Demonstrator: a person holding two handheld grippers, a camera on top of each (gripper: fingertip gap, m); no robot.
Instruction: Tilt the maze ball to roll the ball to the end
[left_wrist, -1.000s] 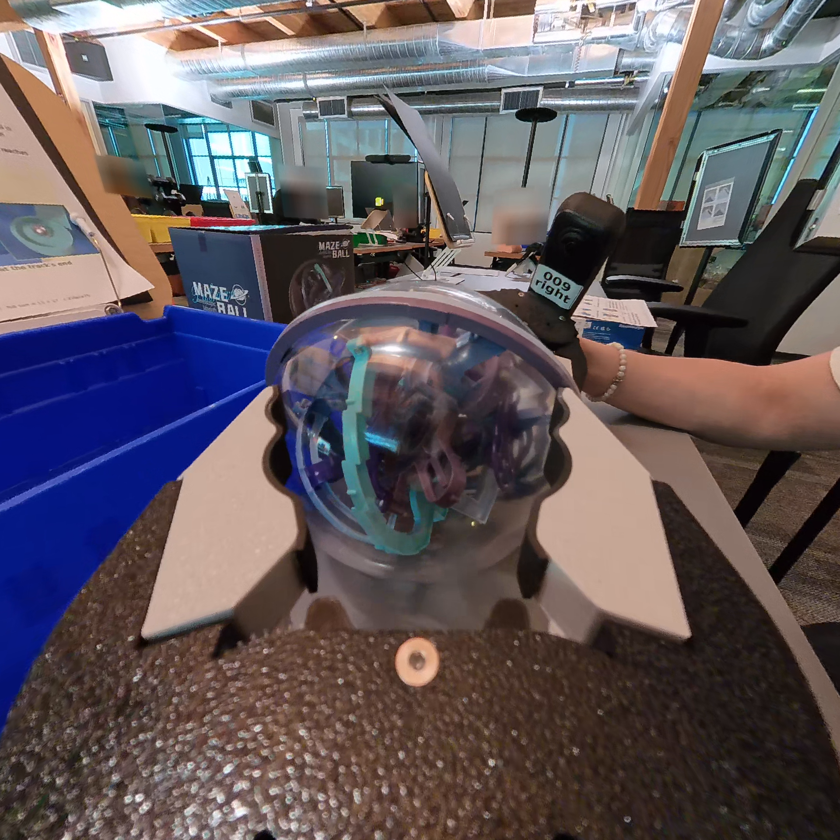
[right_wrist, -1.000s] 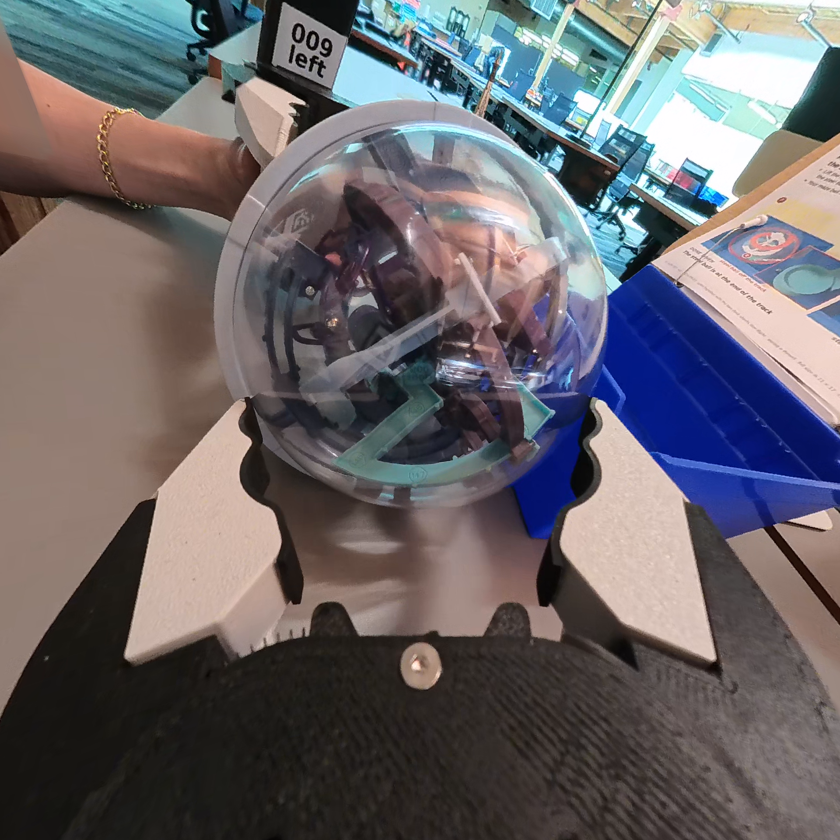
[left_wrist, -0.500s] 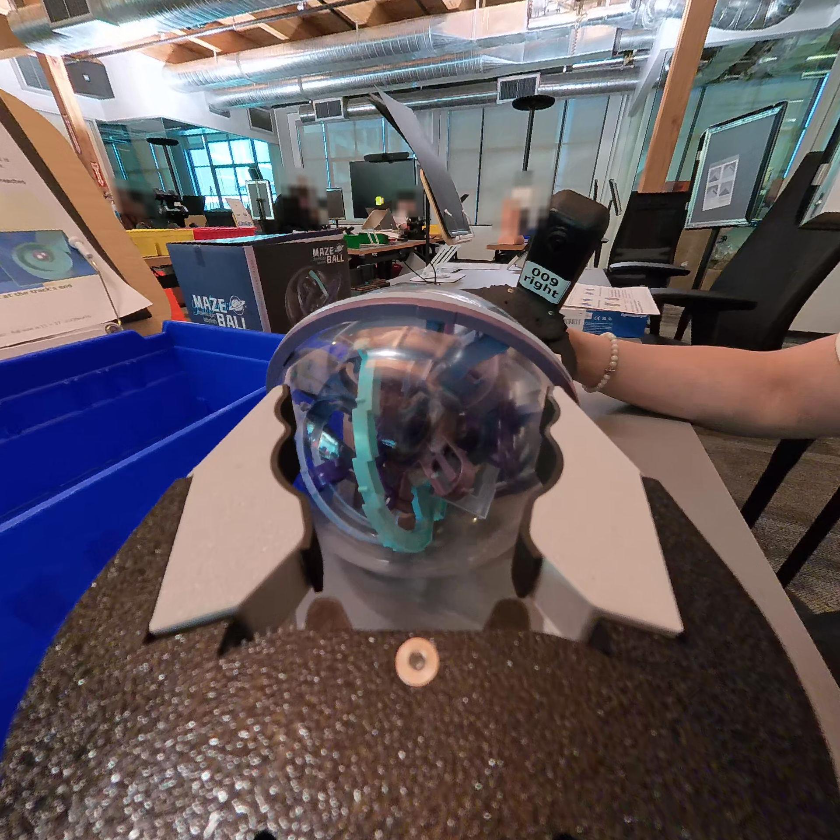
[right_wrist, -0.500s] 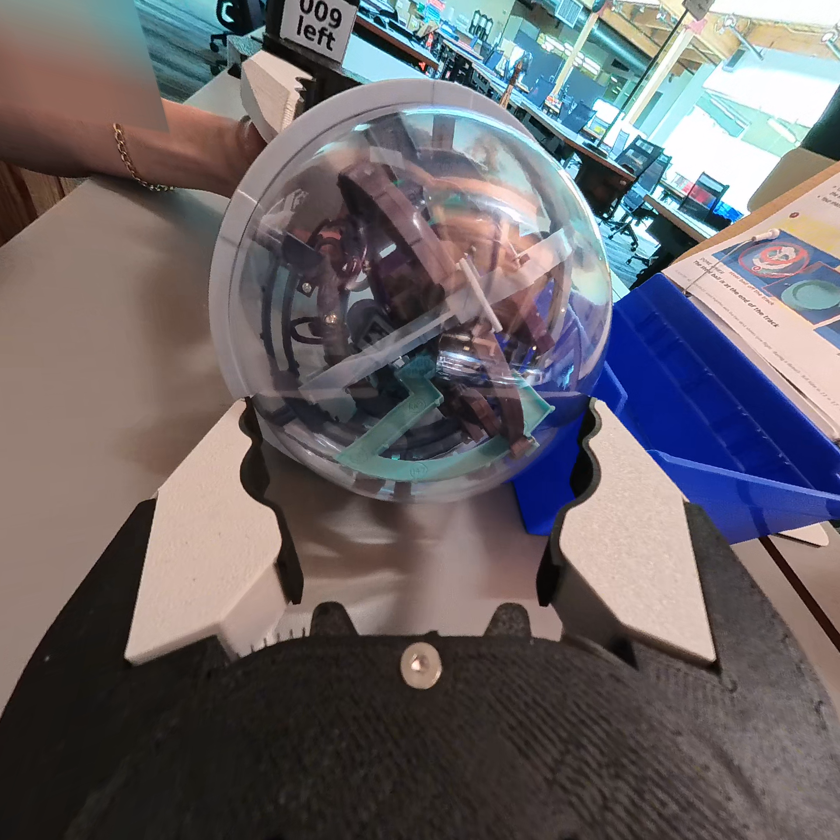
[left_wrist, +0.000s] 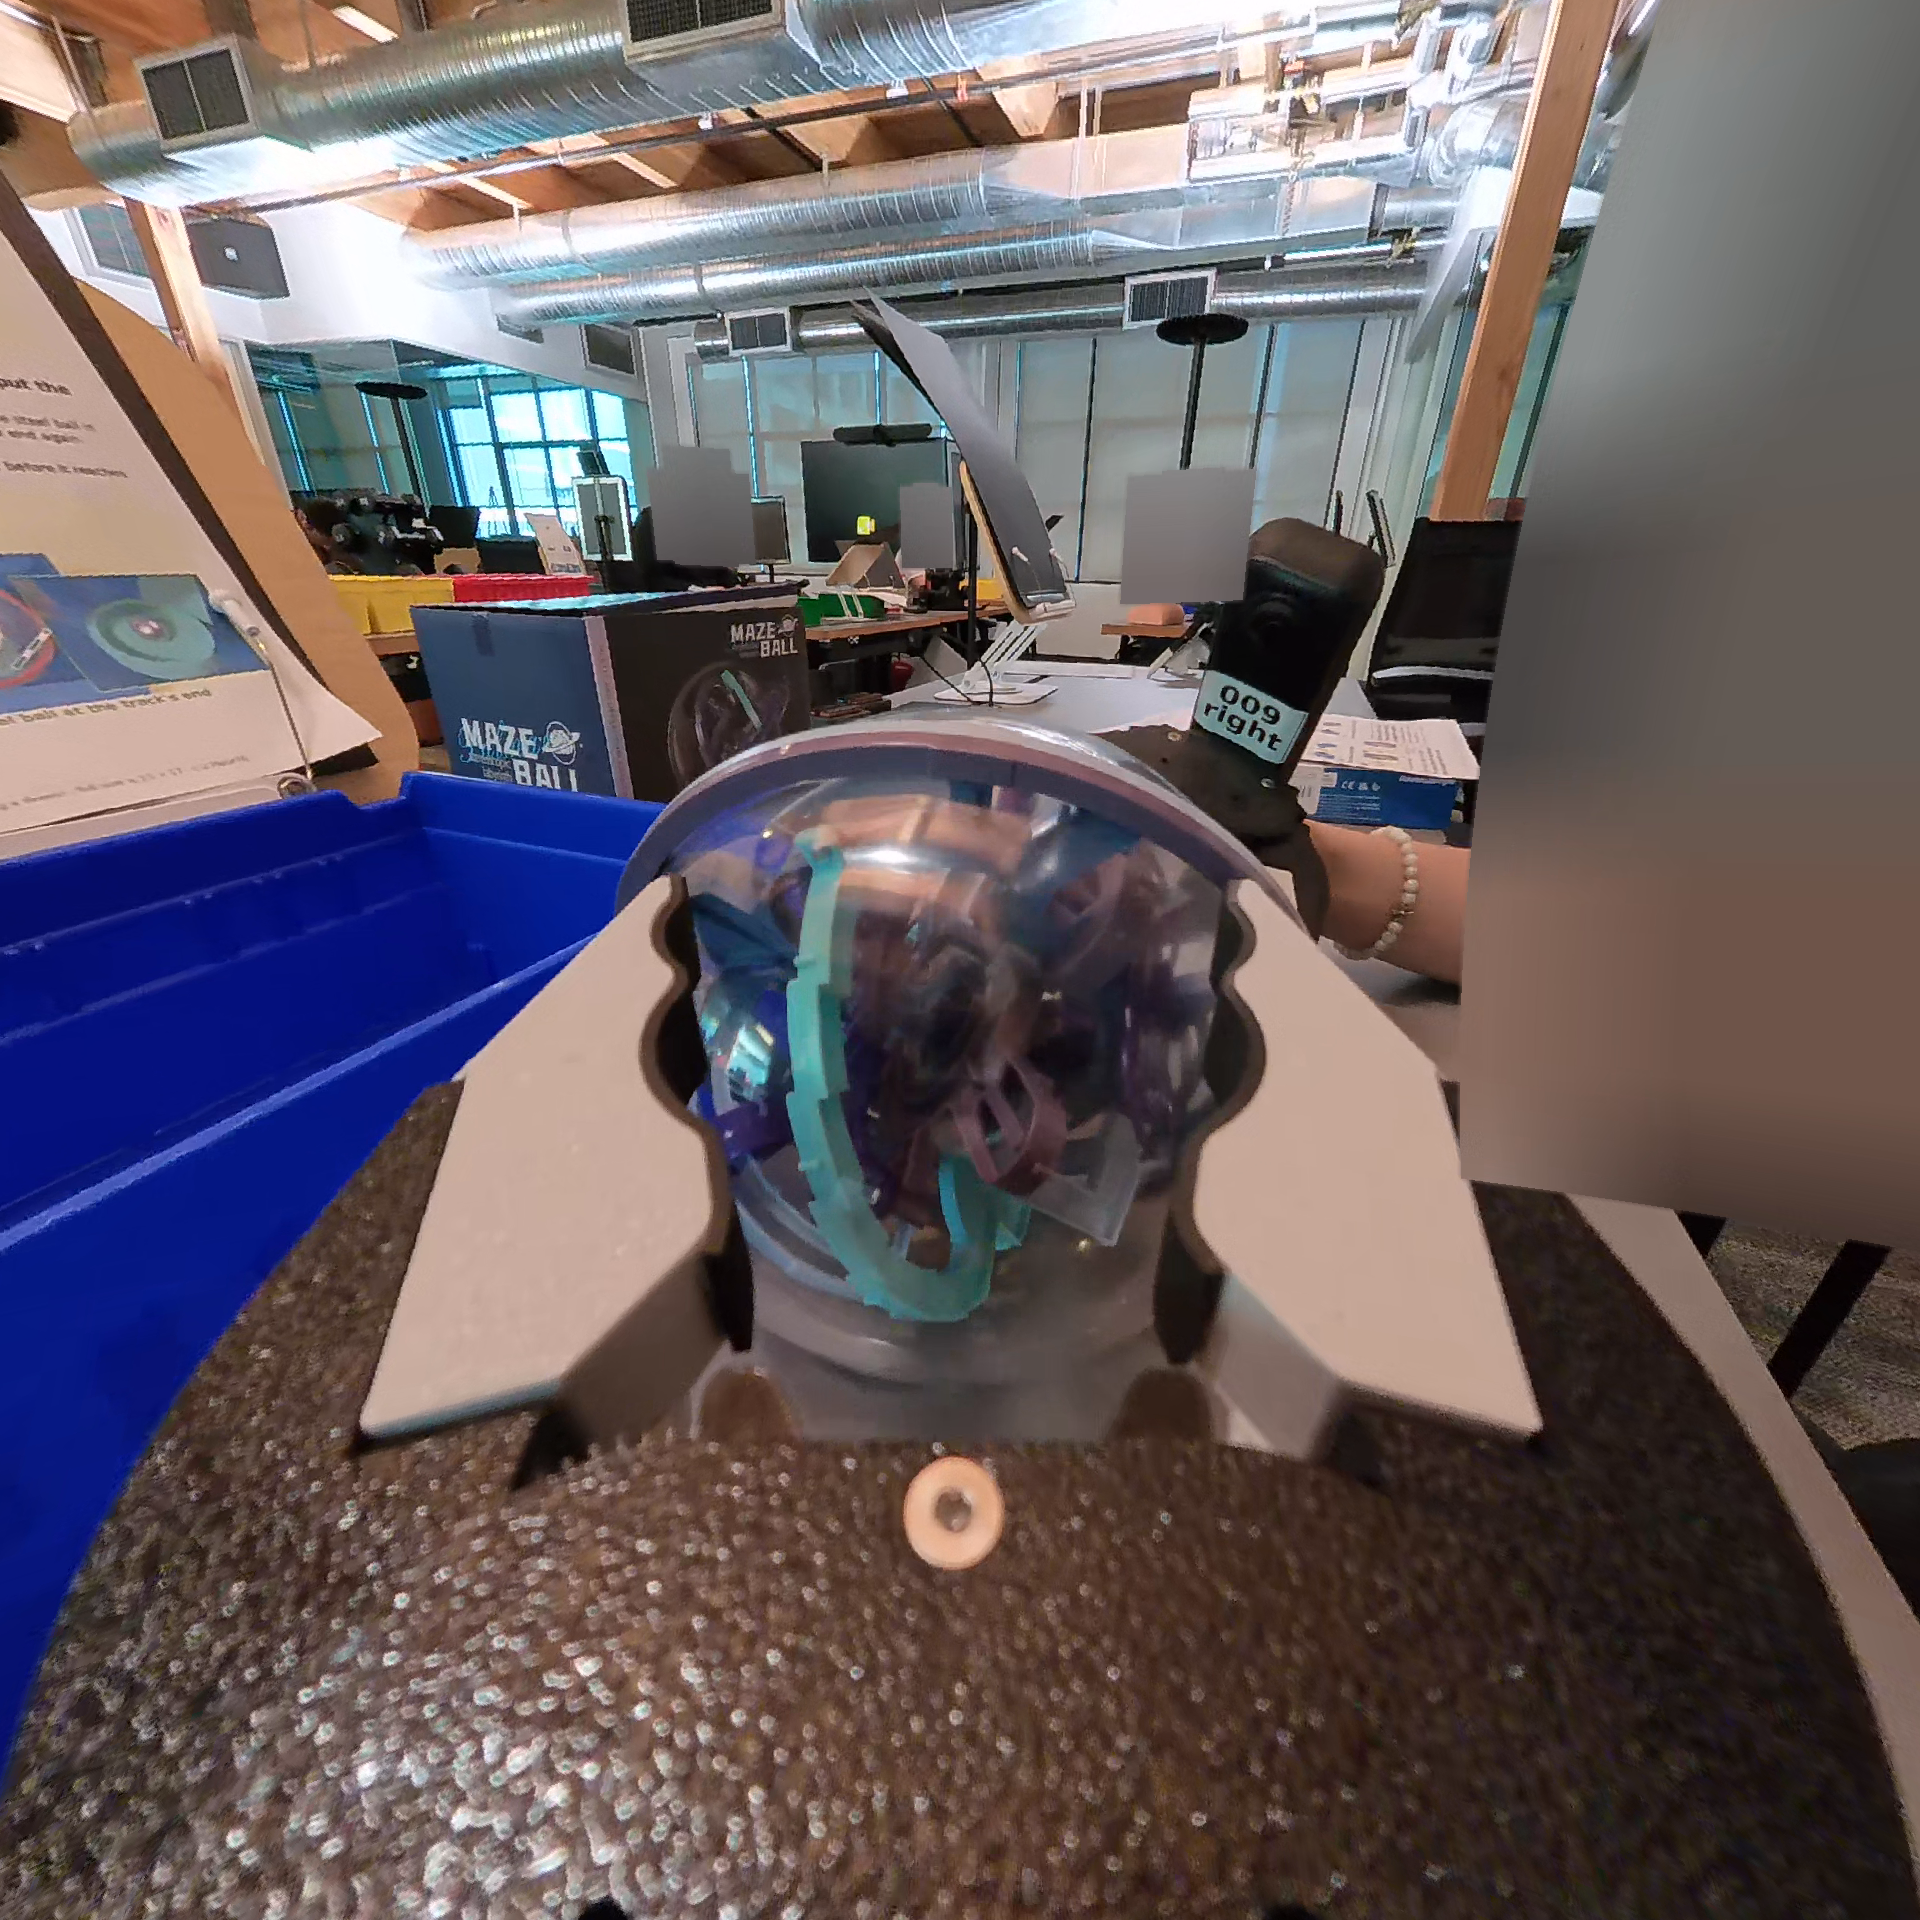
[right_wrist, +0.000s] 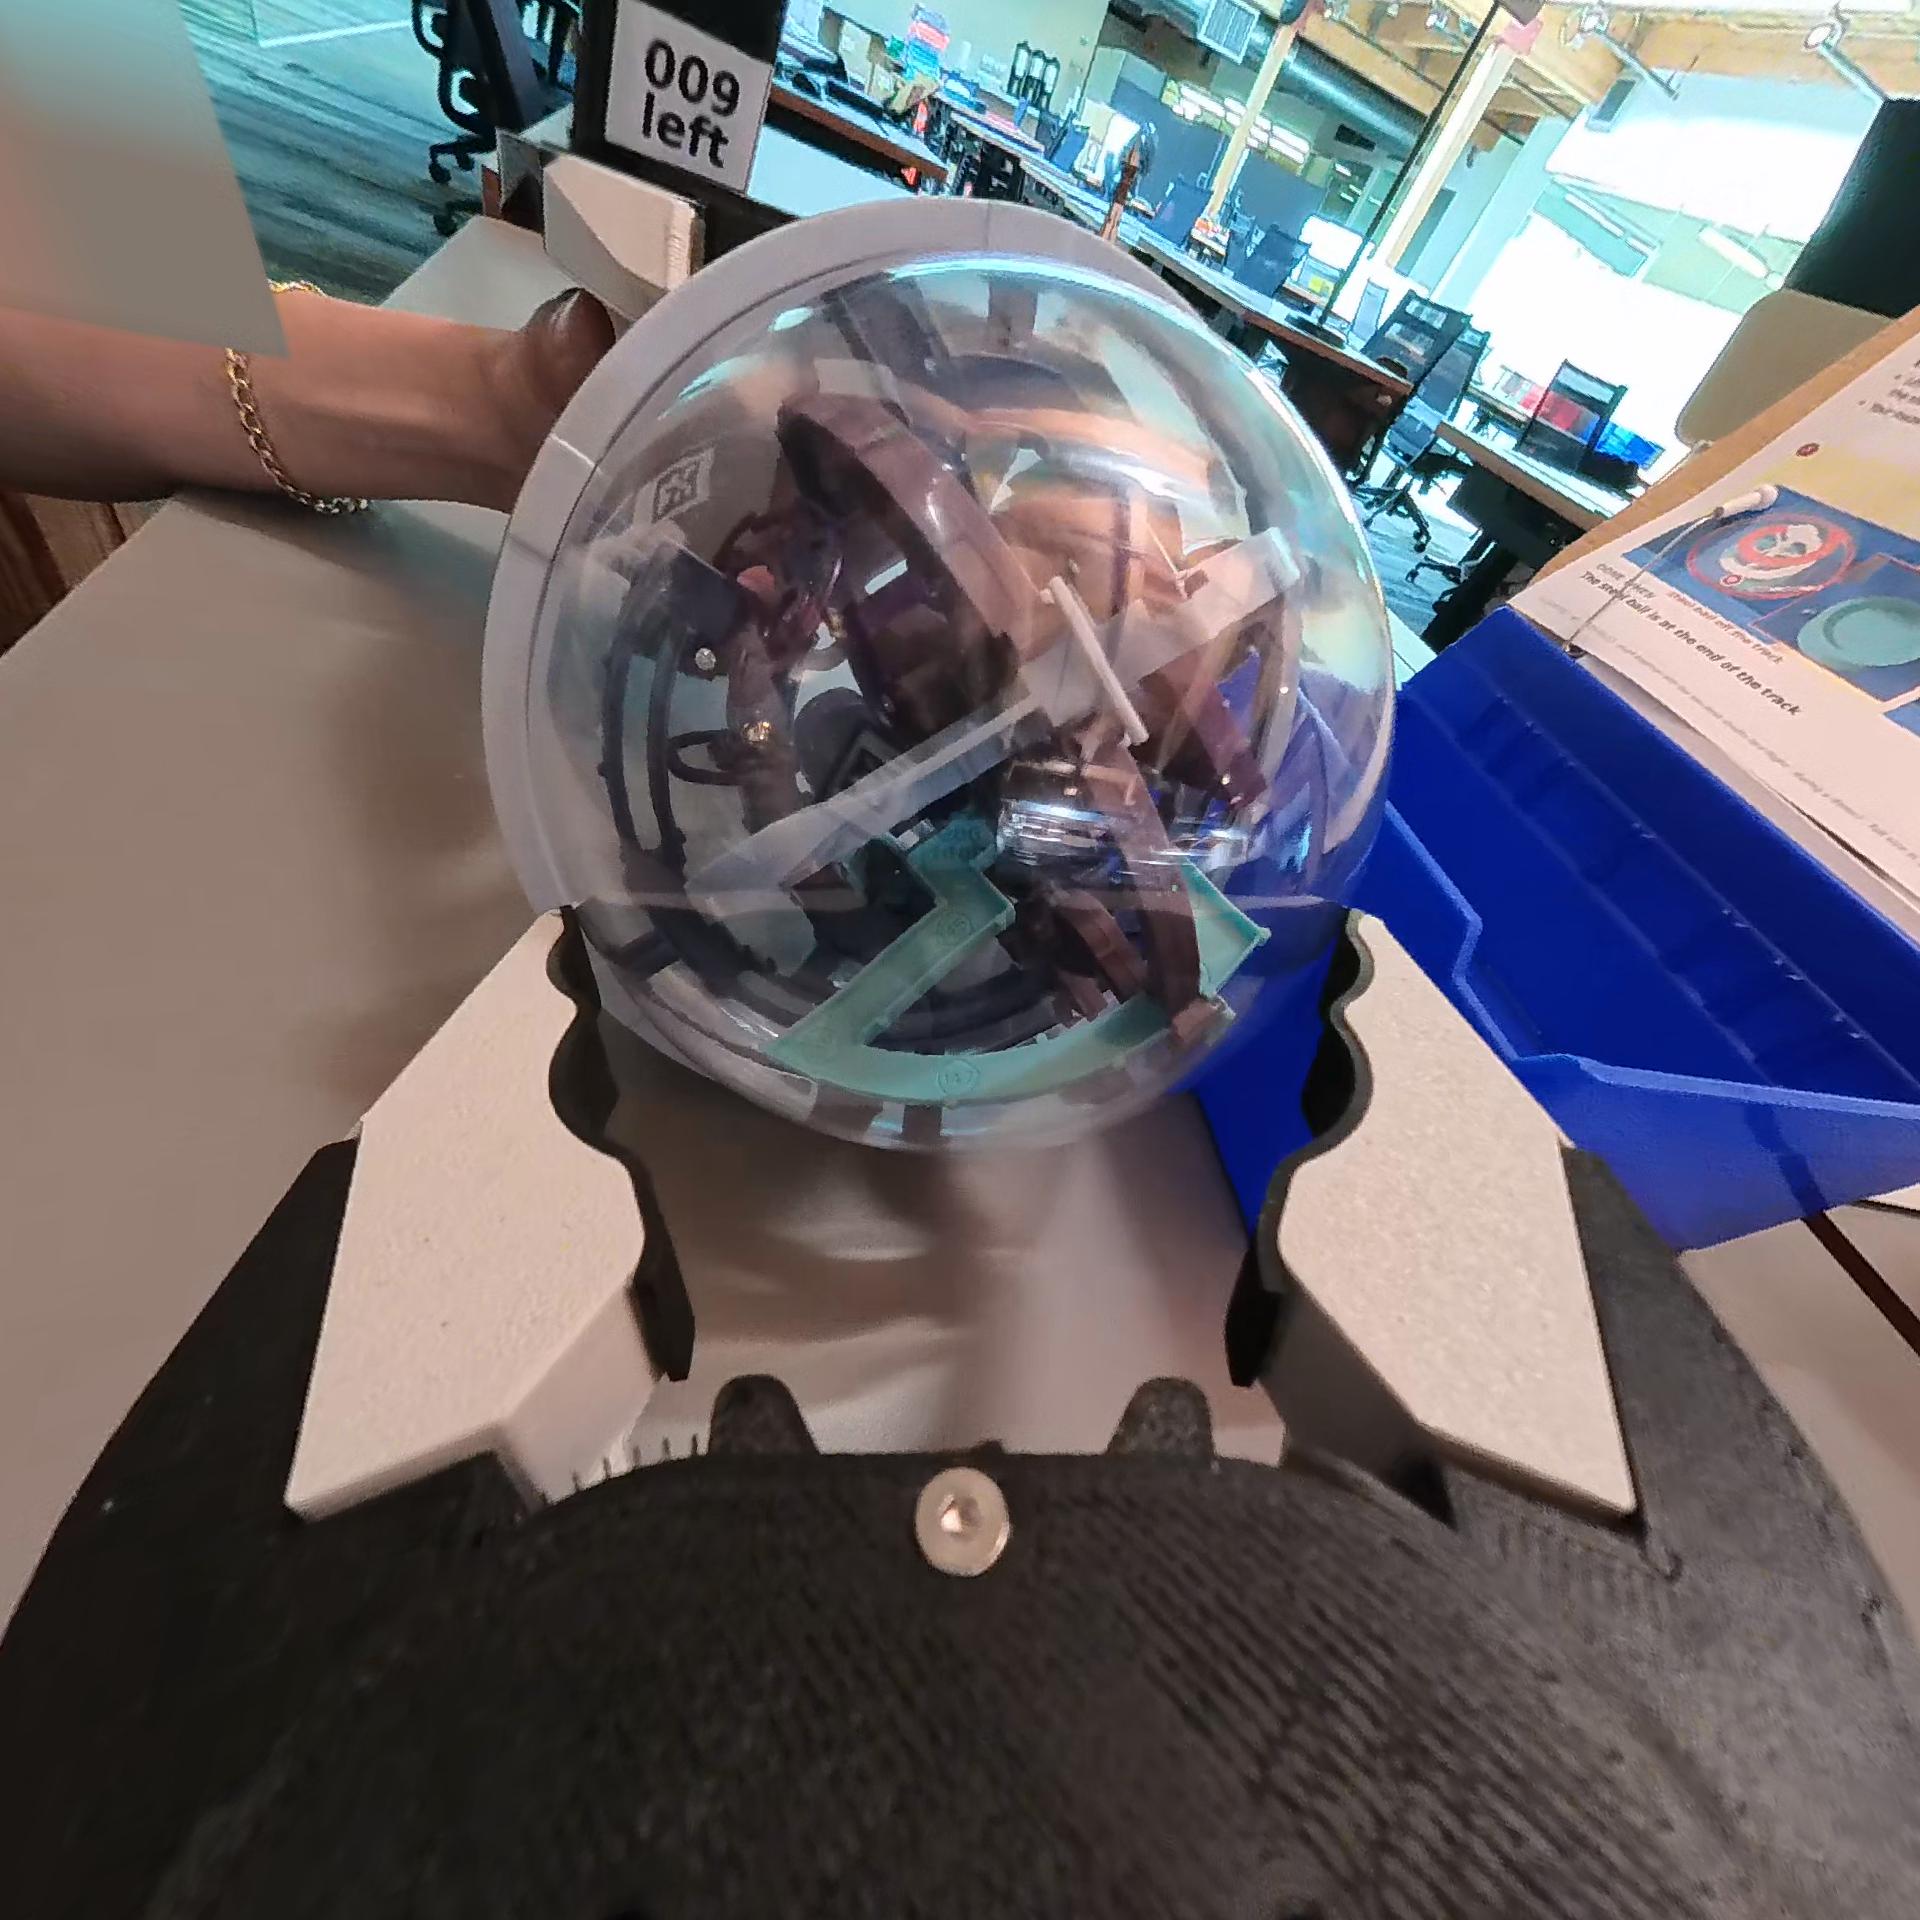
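The maze ball (left_wrist: 956, 1039) is a clear sphere with a grey seam ring and teal, purple and brown tracks inside. My left gripper (left_wrist: 951, 935) is shut on it, one grey finger on each side. My right gripper (right_wrist: 956, 956) grips the opposite side, with the lower part of the ball (right_wrist: 935, 675) between its fingertips. The ball hangs just above the grey table (right_wrist: 208, 779). The right gripper's body (left_wrist: 1288, 665) shows behind the ball in the left wrist view. A left finger (right_wrist: 613, 229) shows behind the ball in the right wrist view. I cannot pick out the small ball inside.
A blue plastic bin (left_wrist: 208, 1018) stands right beside the ball; it also shows in the right wrist view (right_wrist: 1610, 935). Behind it leans a cardboard board with a printed sheet (right_wrist: 1766, 623). The dark maze ball box (left_wrist: 613, 696) stands farther back. A person's hands hold both grippers.
Both grippers keep hold of the ball and have tilted it slightly. The left wrist view now points higher, and the seam ring has turned a little in the right wrist view.
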